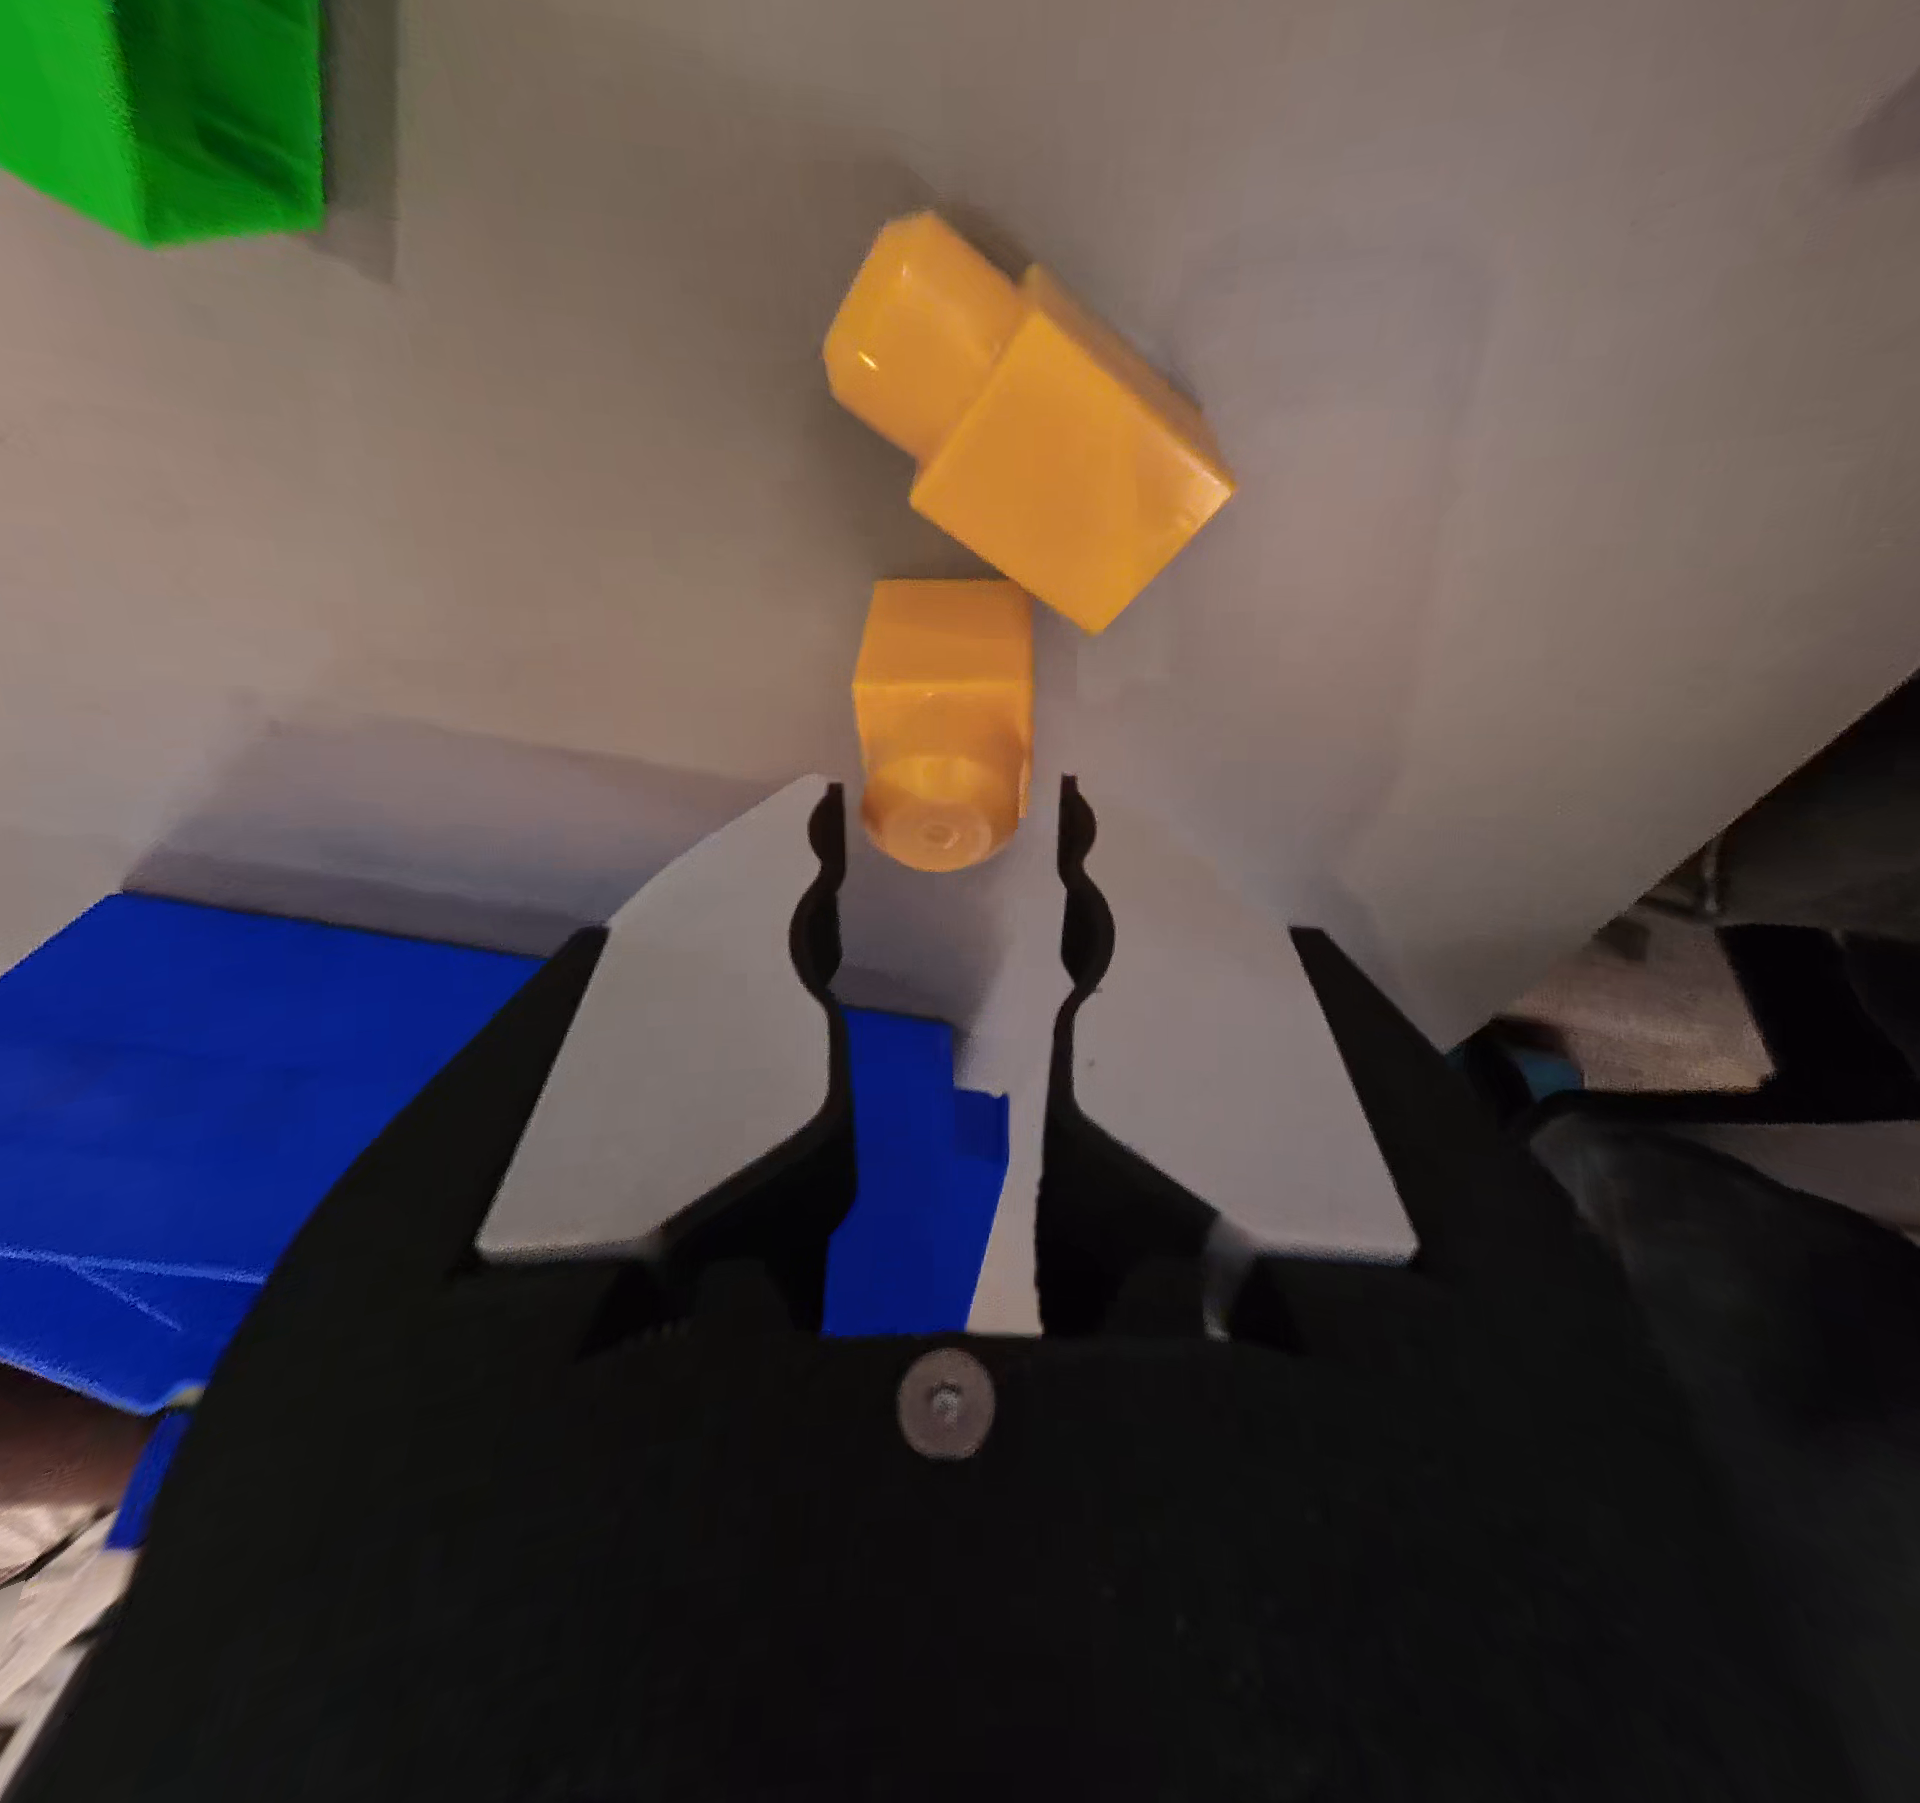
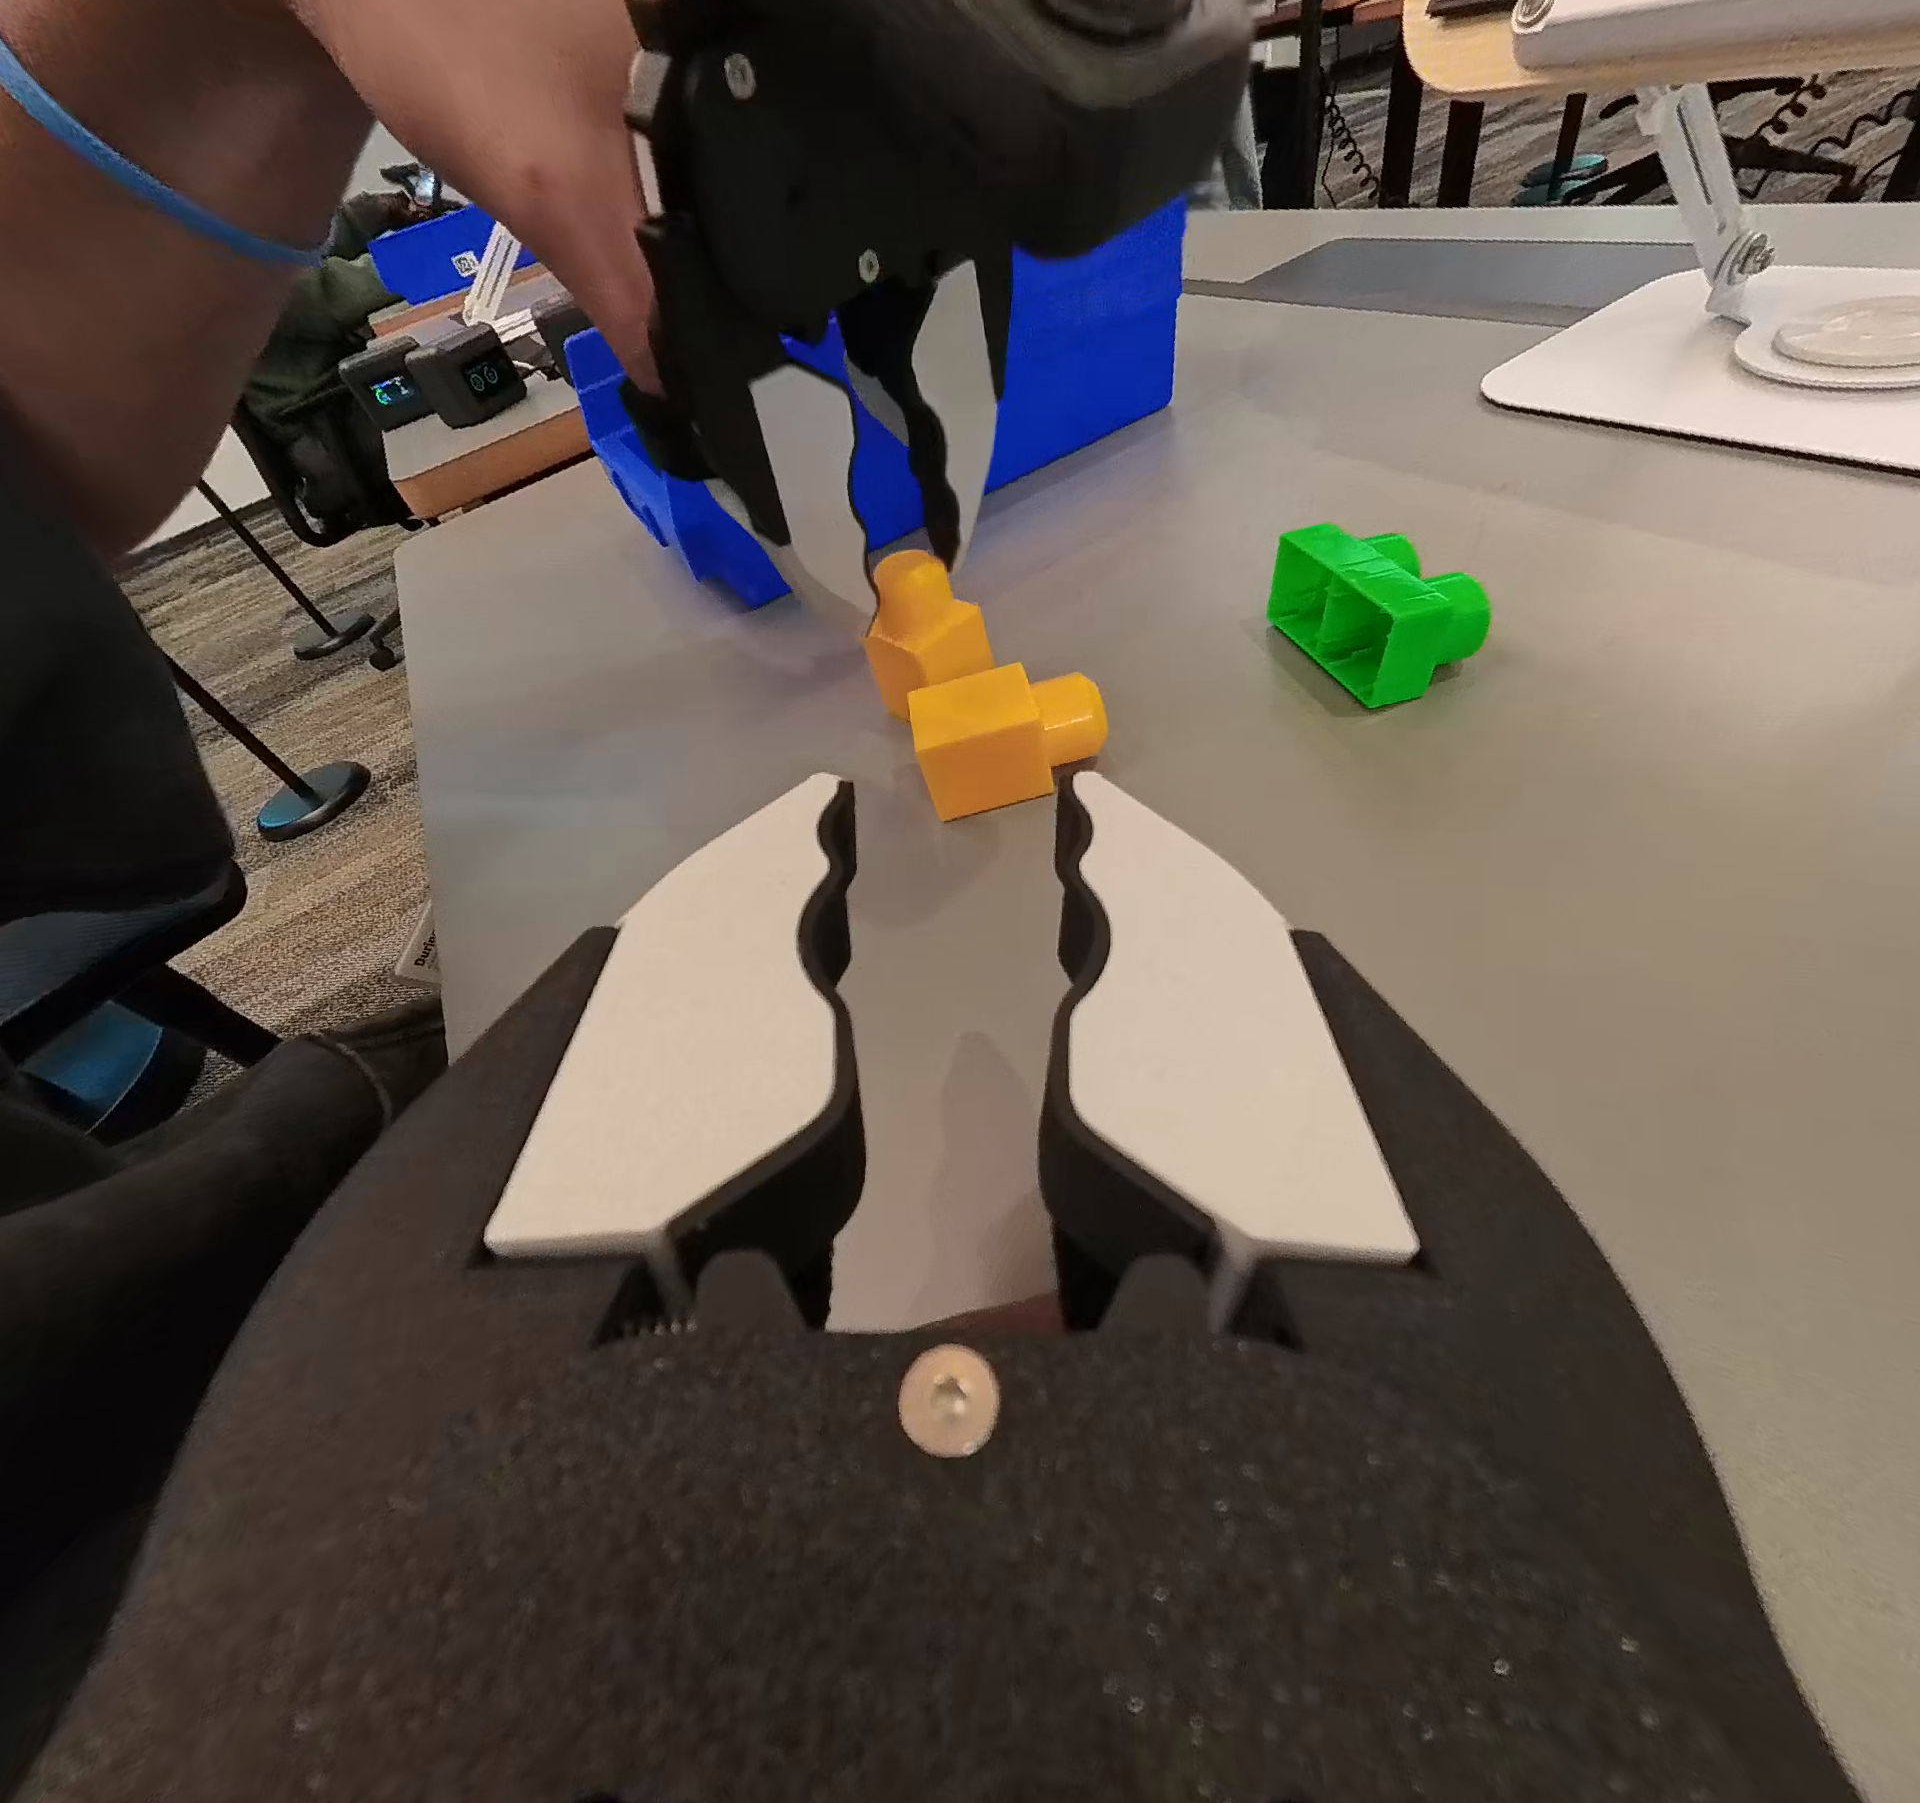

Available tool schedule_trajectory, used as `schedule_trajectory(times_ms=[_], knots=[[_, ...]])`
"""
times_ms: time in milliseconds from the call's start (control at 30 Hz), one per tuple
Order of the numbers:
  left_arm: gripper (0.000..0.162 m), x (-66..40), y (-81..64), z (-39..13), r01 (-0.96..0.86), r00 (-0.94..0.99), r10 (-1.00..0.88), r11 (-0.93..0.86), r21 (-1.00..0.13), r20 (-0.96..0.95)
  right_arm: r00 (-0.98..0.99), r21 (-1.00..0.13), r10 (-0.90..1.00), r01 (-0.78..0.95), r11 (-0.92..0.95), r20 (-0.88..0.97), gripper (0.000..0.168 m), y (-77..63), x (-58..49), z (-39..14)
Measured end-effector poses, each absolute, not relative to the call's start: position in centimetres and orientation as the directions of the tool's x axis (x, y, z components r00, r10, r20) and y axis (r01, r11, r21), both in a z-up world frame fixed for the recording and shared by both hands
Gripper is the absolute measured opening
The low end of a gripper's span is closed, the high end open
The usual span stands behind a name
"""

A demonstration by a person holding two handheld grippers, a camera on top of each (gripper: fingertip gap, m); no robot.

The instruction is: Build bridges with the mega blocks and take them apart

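Two orange single-stud blocks lie on their sides on the grey table [image 2: 1351, 922], touching each other. The nearer one in the left wrist view [image 1: 940, 714] points its stud between my left fingertips. My left gripper [image 1: 948, 797] is open, its jaws either side of that stud with small gaps. The second orange block [image 1: 1049, 444] lies just beyond. In the right wrist view, my right gripper [image 2: 956, 787] is open and empty, its tips just short of the second orange block [image 2: 987, 745]. The left gripper [image 2: 906, 569] straddles the stud of the first orange block [image 2: 925, 636]. A green two-stud block [image 2: 1371, 615] lies on its side to the right.
A blue bin [image 2: 1081, 340] stands behind the orange blocks; it also shows in the left wrist view [image 1: 312, 1078], as does the green block [image 1: 156, 60]. A white stand base [image 2: 1714, 371] sits at the back right. A person's hand [image 2: 468, 91] holds the left gripper. The table's left edge [image 2: 416, 714] is close. My right fingertips sit around 15 cm from my left ones.
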State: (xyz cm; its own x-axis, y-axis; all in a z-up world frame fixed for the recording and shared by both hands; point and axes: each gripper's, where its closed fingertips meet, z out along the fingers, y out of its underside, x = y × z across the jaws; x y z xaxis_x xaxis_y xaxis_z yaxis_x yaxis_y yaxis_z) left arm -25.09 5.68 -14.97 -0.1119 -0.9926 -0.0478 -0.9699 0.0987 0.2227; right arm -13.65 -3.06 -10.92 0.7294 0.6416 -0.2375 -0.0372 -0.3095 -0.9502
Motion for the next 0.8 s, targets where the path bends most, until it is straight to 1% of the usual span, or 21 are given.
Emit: schedule_trajectory(times_ms=[33, 100, 167, 233, 300, 333, 367, 400, 433, 467, 533, 600, 667, 700, 733, 767, 800], knots=[[0.044, -24.7, 5.8, -14.8, -0.98, -0.096, -0.994, 0.084, 0.181, -0.059, 0.729, -0.95, 0.642, -0.037, -0.31, -0.238, 0.037, -3.1, -13.7, -10.9], [0.047, -24.5, 5.9, -14.0, -0.997, -0.027, -0.997, 0.021, 0.078, -0.074, 0.728, -0.949, 0.642, -0.037, -0.313, -0.24, 0.037, -3.0, -13.7, -11.0], [0.053, -24.7, 6.0, -13.0, -0.994, 0.089, -0.991, -0.082, -0.068, -0.103, 0.728, -0.949, 0.642, -0.039, -0.312, -0.241, 0.037, -3.1, -13.6, -10.9], [0.052, -24.8, 6.0, -12.2, -0.937, 0.241, -0.964, -0.202, -0.286, -0.109, 0.728, -0.949, 0.642, -0.041, -0.311, -0.242, 0.037, -3.1, -13.6, -10.9], [0.055, -24.7, 5.6, -11.9, -0.801, 0.385, -0.922, -0.314, -0.51, -0.035, 0.726, -0.948, 0.643, -0.04, -0.317, -0.245, 0.037, -3.0, -13.7, -11.0], [0.055, -24.4, 5.3, -11.7, -0.716, 0.428, -0.904, -0.348, -0.605, 0.015, 0.725, -0.947, 0.643, -0.039, -0.319, -0.247, 0.037, -3.0, -13.7, -11.0], [0.055, -24.3, 4.8, -11.7, -0.641, 0.453, -0.89, -0.372, -0.672, 0.061, 0.724, -0.946, 0.644, -0.038, -0.32, -0.247, 0.036, -3.0, -13.7, -11.0], [0.057, -24.3, 4.4, -11.9, -0.598, 0.466, -0.881, -0.383, -0.704, 0.084, 0.724, -0.946, 0.644, -0.038, -0.321, -0.248, 0.036, -3.0, -13.7, -11.0], [0.06, -24.6, 4.4, -12.6, -0.589, 0.481, -0.874, -0.379, -0.713, 0.067, 0.723, -0.946, 0.645, -0.038, -0.321, -0.247, 0.036, -3.0, -13.7, -11.0], [0.066, -25.0, 4.8, -13.5, -0.603, 0.498, -0.867, -0.361, -0.711, 0.018, 0.724, -0.947, 0.645, -0.039, -0.318, -0.246, 0.036, -3.0, -13.7, -11.0], [0.068, -25.8, 5.8, -15.5, -0.649, 0.503, -0.861, -0.323, -0.689, -0.07, 0.724, -0.948, 0.646, -0.038, -0.315, -0.243, 0.036, -3.1, -13.7, -11.0], [0.068, -25.6, 6.4, -16.8, -0.649, 0.499, -0.864, -0.318, -0.691, -0.071, 0.726, -0.95, 0.645, -0.035, -0.311, -0.238, 0.036, -3.1, -13.7, -11.0], [0.068, -24.8, 6.4, -17.3, -0.619, 0.482, -0.876, -0.324, -0.716, -0.021, 0.728, -0.95, 0.645, -0.027, -0.311, -0.232, 0.036, -3.1, -13.8, -11.0], [0.066, -24.4, 6.2, -17.7, -0.623, 0.465, -0.886, -0.331, -0.709, 0.005, 0.729, -0.95, 0.645, -0.023, -0.312, -0.229, 0.036, -3.1, -13.8, -11.1], [0.06, -24.3, 6.1, -18.3, -0.639, 0.451, -0.892, -0.329, -0.695, 0.007, 0.729, -0.95, 0.646, -0.021, -0.312, -0.228, 0.036, -3.1, -13.8, -11.1], [0.04, -24.3, 5.9, -18.9, -0.662, 0.428, -0.904, -0.313, -0.681, 0.0, 0.728, -0.949, 0.646, -0.019, -0.314, -0.229, 0.035, -3.1, -13.8, -11.1], [0.038, -24.2, 5.6, -19.1, -0.673, 0.403, -0.915, -0.289, -0.681, -0.009, 0.727, -0.948, 0.647, -0.02, -0.317, -0.231, 0.035, -3.0, -13.8, -11.1]])
